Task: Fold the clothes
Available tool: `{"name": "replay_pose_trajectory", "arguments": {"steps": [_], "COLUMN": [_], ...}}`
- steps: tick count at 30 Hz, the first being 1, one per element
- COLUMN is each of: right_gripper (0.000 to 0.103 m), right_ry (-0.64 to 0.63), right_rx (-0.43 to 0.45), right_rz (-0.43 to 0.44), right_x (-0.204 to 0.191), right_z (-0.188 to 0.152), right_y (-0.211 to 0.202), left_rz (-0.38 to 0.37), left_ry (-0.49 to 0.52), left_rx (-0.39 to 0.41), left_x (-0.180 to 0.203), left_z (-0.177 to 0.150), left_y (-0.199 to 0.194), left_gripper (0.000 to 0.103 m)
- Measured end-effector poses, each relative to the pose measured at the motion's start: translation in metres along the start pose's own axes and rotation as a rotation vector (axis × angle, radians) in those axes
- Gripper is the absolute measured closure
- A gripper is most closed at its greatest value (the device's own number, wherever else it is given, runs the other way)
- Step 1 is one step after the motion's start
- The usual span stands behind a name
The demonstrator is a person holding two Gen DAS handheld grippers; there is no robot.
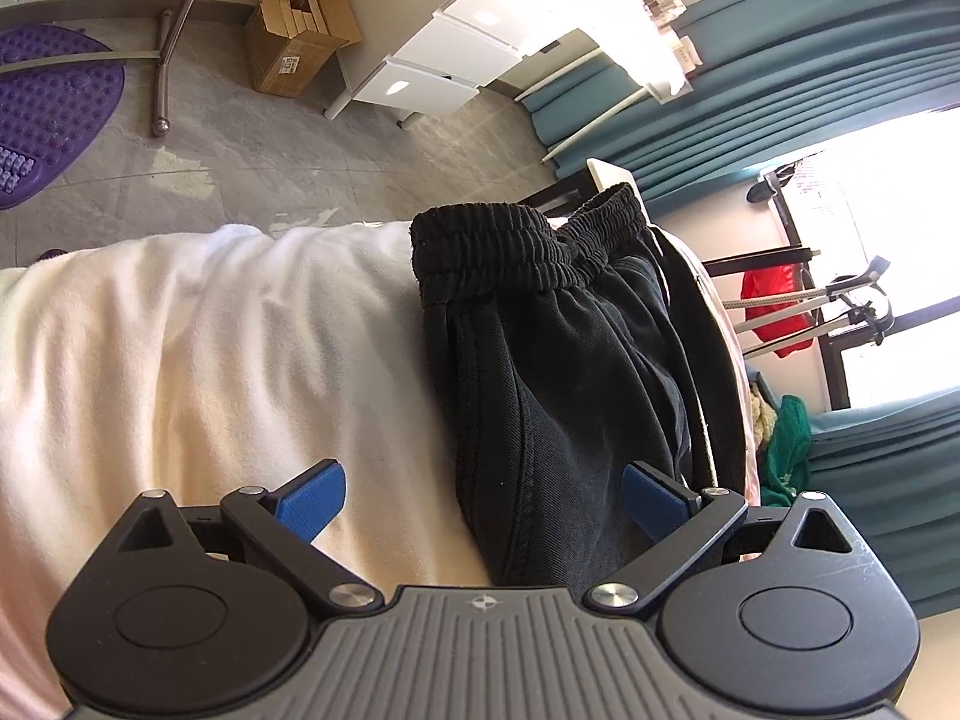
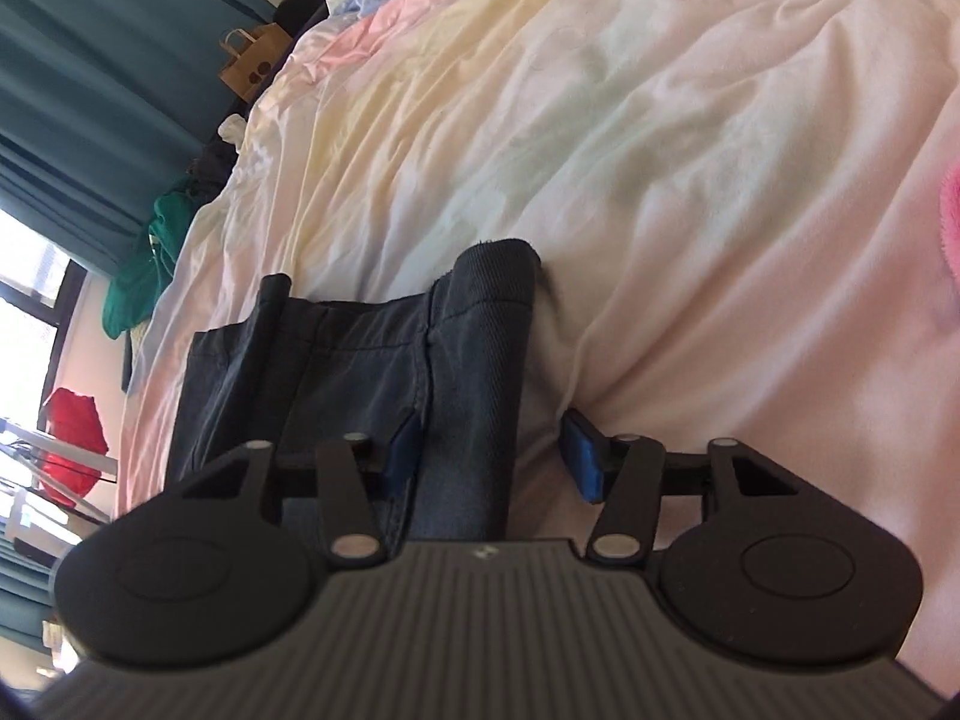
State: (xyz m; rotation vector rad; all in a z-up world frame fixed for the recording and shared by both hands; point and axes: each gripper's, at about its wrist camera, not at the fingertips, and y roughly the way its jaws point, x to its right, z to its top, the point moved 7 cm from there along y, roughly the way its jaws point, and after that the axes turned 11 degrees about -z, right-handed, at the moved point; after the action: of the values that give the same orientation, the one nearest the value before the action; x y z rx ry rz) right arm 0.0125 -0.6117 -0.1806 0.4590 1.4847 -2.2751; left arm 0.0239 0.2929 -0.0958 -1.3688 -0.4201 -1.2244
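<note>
Black trousers (image 1: 558, 360) with a gathered elastic waistband (image 1: 516, 246) lie folded on a bed covered by a pale sheet (image 1: 210, 348). My left gripper (image 1: 483, 501) is open, its blue pads (image 1: 315, 498) straddling the lower end of the trousers, close above the cloth. In the right wrist view the same dark trousers (image 2: 360, 372) lie on a pastel quilt (image 2: 600, 150). My right gripper (image 2: 495, 456) is open, one pad on the cloth, the other pad (image 2: 585, 456) on the quilt beside its edge.
Grey tiled floor (image 1: 300, 156) lies beyond the bed edge, with a cardboard box (image 1: 294, 42), white drawers (image 1: 444, 54) and a purple mat (image 1: 48, 108). Teal curtains (image 1: 780, 78) and a window stand to the right. Green cloth (image 2: 150, 264) lies at the bed's far side.
</note>
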Motion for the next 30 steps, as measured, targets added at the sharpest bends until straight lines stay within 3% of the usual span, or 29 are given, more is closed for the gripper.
{"name": "replay_pose_trajectory", "arguments": {"steps": [1,2,6,10,13,15,16,23,25,27,30], "right_gripper": [0.094,0.096,0.098,0.098,0.098,0.098,0.098,0.097,0.096,0.096,0.095], "right_ry": [-0.001,-0.002,-0.053,-0.096,-0.107,-0.086,-0.073,-0.007,0.011,0.046,0.125], "right_rx": [0.019,0.039,0.189,0.278,0.273,0.245,0.228,0.157,0.135,0.105,0.062], "right_rz": [0.005,0.010,0.026,0.047,0.034,0.023,0.014,-0.019,-0.027,-0.020,0.009], "right_x": [0.000,-0.001,-0.014,-0.028,-0.030,-0.024,-0.021,-0.006,-0.003,0.001,0.006], "right_z": [0.002,0.005,0.014,0.018,0.020,0.021,0.020,0.016,0.013,0.011,0.006], "right_y": [-0.004,-0.008,-0.038,-0.057,-0.055,-0.049,-0.046,-0.028,-0.023,-0.019,-0.021], "left_rz": [-0.010,-0.020,-0.063,-0.021,-0.016,-0.095,-0.115,-0.062,-0.068,-0.058,-0.062], "left_ry": [-0.005,-0.010,-0.060,-0.007,-0.018,-0.062,-0.062,0.008,0.042,0.057,0.080], "left_rx": [-0.003,-0.009,-0.050,-0.003,0.016,-0.042,-0.062,-0.076,-0.060,-0.046,-0.033], "left_x": [0.000,0.000,-0.002,-0.003,-0.008,-0.005,-0.002,0.009,0.009,0.009,0.013], "left_z": [0.000,0.000,0.001,0.015,0.026,0.027,0.027,0.024,0.024,0.025,0.024], "left_y": [0.002,0.004,0.020,0.031,0.045,0.061,0.067,0.099,0.102,0.105,0.107], "left_gripper": [0.003,0.003,0.004,0.004,0.006,0.022,0.021,0.017,0.031,0.051,0.070]}}
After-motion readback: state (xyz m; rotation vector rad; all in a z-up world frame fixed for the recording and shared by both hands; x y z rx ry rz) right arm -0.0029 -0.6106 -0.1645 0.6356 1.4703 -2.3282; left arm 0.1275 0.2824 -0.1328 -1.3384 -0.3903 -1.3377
